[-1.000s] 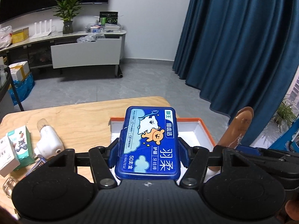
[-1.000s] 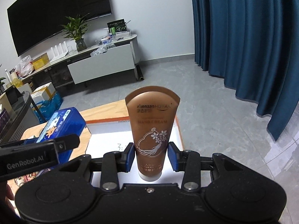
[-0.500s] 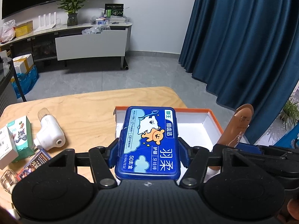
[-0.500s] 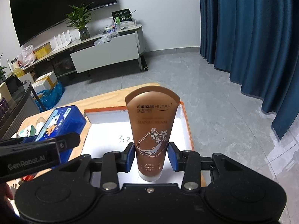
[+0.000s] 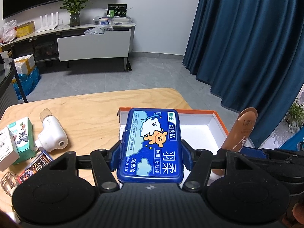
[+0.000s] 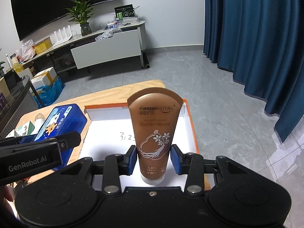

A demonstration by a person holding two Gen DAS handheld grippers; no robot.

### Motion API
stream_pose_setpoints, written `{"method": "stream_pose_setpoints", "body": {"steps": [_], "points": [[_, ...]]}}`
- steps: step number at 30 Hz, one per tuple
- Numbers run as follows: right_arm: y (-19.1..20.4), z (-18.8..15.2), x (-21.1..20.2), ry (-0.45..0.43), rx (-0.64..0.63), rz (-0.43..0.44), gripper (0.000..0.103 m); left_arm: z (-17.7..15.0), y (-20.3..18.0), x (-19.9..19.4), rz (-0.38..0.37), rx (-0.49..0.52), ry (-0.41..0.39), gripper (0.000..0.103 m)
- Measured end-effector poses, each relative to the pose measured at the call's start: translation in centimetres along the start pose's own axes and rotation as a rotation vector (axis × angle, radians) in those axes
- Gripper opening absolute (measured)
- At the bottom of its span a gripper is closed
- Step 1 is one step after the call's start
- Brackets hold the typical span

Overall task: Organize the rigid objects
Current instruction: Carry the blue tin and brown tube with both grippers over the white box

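Two grippers are up and both are loaded. Left gripper (image 5: 150,157) is pinching a blue floss-pick case (image 5: 152,144) by its long sides, pads tight against both edges, holding it flat with the cartoon label facing up, just above the near-left corner of the white box with the orange rim (image 5: 220,121). Right gripper (image 6: 153,158) is clamped on a brown hand cream tube (image 6: 153,131) near its cap end, so the tube stands up with the cap at 6 o'clock and the flat crimped end at 12, hanging over the box's white floor, where some handwriting is partly hidden behind it. From the right camera the blue case sits at about 9 o'clock of the tube, over the box's left wall. On the wooden table (image 5: 91,110), well off to 9 o'clock from the case, there's a white handheld gadget (image 5: 51,134), a green carton (image 5: 22,134), a white carton (image 5: 6,150) and a small clear bottle (image 5: 7,180).
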State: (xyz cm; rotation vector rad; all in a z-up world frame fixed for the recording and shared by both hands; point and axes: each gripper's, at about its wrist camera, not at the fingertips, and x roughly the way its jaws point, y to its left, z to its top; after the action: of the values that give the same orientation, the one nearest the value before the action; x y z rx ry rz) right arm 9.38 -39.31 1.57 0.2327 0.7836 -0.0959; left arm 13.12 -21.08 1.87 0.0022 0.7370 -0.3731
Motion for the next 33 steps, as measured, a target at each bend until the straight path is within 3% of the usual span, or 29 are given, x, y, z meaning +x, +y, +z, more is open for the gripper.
{"method": "stream_pose_setpoints", "body": {"steps": [33], "points": [[0.42, -0.45, -0.20, 0.006, -0.016, -0.017, 0.047, -0.11, -0.01, -0.03, -0.001, 0.003, 0.002, 0.063]]}}
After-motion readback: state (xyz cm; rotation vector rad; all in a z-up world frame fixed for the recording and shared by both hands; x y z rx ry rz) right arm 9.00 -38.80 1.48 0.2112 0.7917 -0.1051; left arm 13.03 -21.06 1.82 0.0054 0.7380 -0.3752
